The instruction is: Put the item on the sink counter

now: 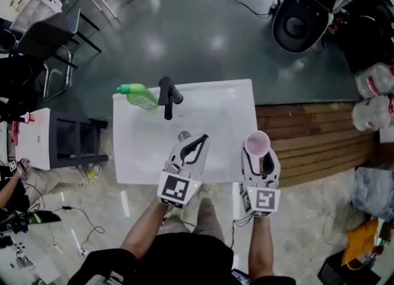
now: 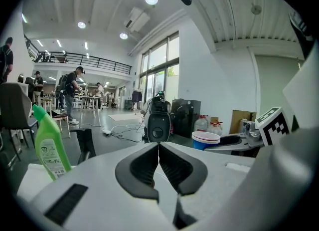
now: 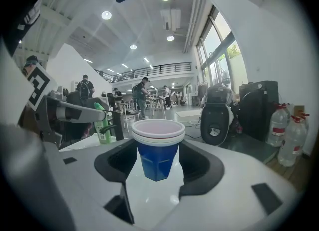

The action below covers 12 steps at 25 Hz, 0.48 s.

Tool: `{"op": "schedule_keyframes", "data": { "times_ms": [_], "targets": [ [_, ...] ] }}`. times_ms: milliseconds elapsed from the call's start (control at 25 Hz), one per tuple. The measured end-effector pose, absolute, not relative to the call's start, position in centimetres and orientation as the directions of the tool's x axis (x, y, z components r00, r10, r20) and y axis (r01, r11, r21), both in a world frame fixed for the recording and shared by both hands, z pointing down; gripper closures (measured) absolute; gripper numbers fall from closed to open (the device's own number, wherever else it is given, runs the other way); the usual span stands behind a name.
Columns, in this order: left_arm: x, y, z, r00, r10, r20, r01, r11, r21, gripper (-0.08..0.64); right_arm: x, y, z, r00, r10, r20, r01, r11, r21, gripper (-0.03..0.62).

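Arms: two bare forearms reach in from the near side, side by side, one claw each.
Left claw (image 2: 159, 147): jaws pressed together with nothing between them, over the near part of the basin.
Right claw (image 1: 258, 156): jaws spread wide and clamped on the cup's blue body.
Cup (image 3: 157, 159): just one, blue, with two pale rims stacked at its top. It is upright in the right claw at the tabletop's near right edge.
Tabletop (image 1: 231, 102): one white sink top, with one drain (image 1: 183, 135) mid-basin.
Far edge: one black tap (image 1: 167, 97), and one green bottle (image 1: 139, 96) just left of it.
Room: glossy dark floor (image 1: 184, 37), wooden decking (image 1: 308, 136) on the right, two water jugs (image 1: 374, 82) far right.
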<state>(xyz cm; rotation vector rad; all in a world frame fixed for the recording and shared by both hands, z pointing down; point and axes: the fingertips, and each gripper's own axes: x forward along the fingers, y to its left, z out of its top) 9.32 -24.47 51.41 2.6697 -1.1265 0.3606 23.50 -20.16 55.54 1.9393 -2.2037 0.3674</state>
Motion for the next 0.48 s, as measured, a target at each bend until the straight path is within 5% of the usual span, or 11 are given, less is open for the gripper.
{"op": "schedule_keyframes", "data": {
  "times_ms": [480],
  "targets": [
    [9.8,-26.7,54.5,0.637,-0.685,0.354,-0.759,-0.637,0.132,0.554,24.3,-24.0,58.9,-0.180,-0.925,0.335,-0.984,0.173,-0.050,0.328]
  ]
}}
